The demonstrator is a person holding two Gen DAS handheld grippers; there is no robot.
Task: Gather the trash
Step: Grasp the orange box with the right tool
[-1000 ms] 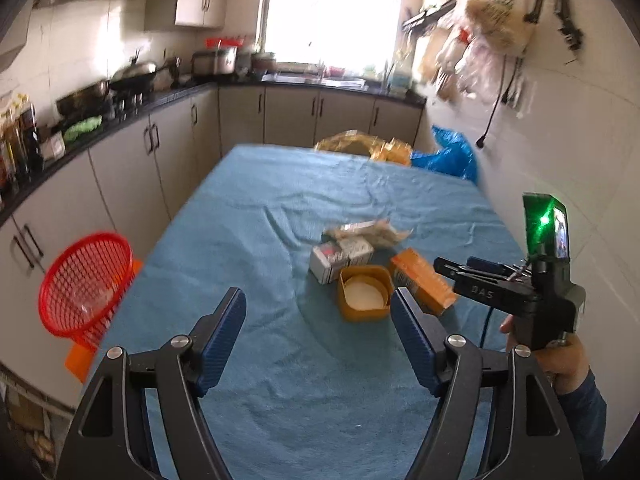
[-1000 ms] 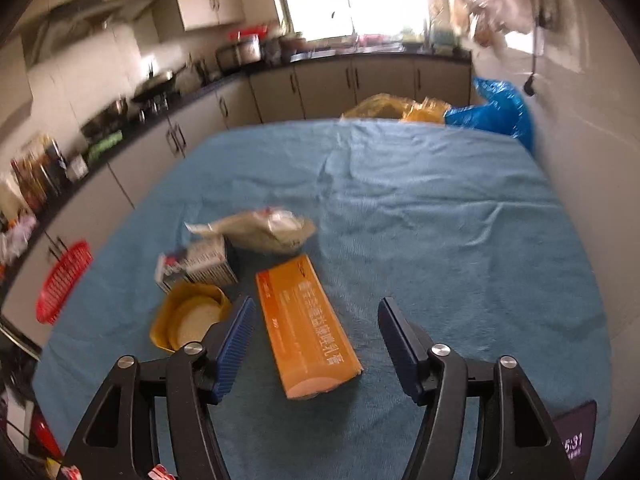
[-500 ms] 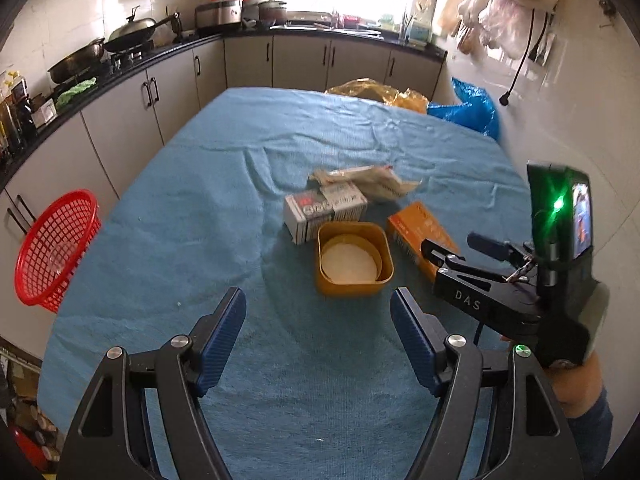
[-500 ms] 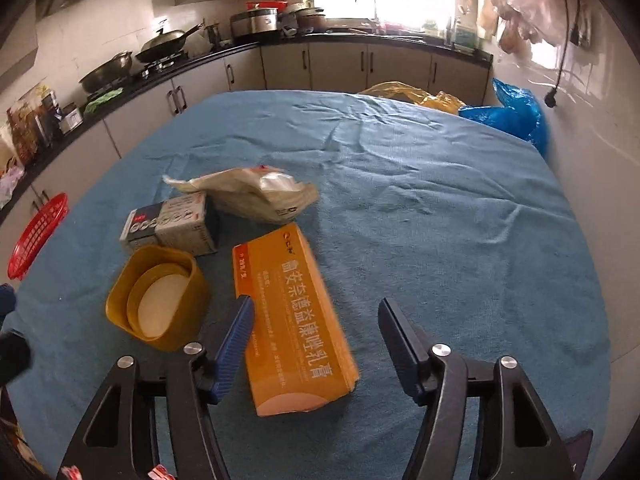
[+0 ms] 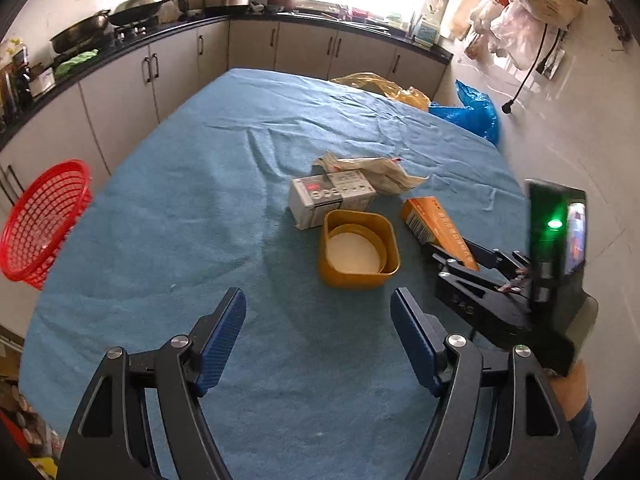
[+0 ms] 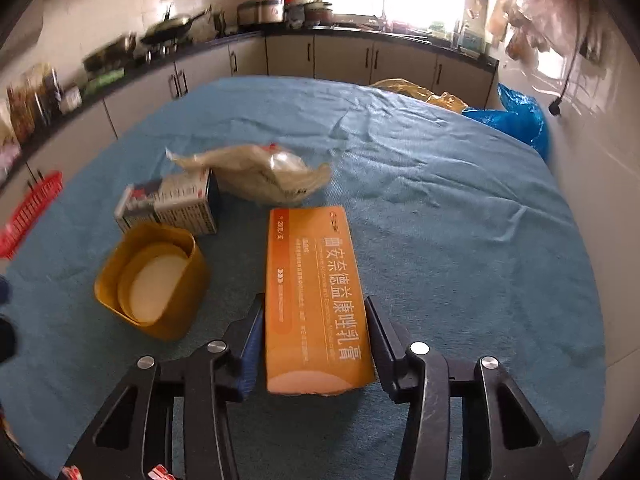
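A long orange box (image 6: pixel 316 296) lies on the blue table cloth (image 6: pixel 460 208). My right gripper (image 6: pixel 316 330) has its fingers on both sides of the box's near end, closed against it. It also shows in the left wrist view (image 5: pixel 438 254) over the orange box (image 5: pixel 430 220). A yellow tub (image 5: pixel 358 254) (image 6: pixel 154 280), a white-grey carton (image 5: pixel 332 198) (image 6: pixel 170 206) and a crumpled beige wrapper (image 5: pixel 376 170) (image 6: pixel 260 172) lie beside it. My left gripper (image 5: pixel 318 340) is open and empty, just short of the tub.
A red mesh basket (image 5: pixel 42 220) hangs off the table's left edge. Yellow (image 5: pixel 380 88) and blue (image 5: pixel 470 114) plastic bags sit past the far right corner. Kitchen cabinets (image 5: pixel 132 88) run along the left and back; a tiled wall (image 5: pixel 592 120) stands at right.
My right gripper moved forward over the orange box and its fingers closed in on it. My left gripper moved closer to the tub, still open.
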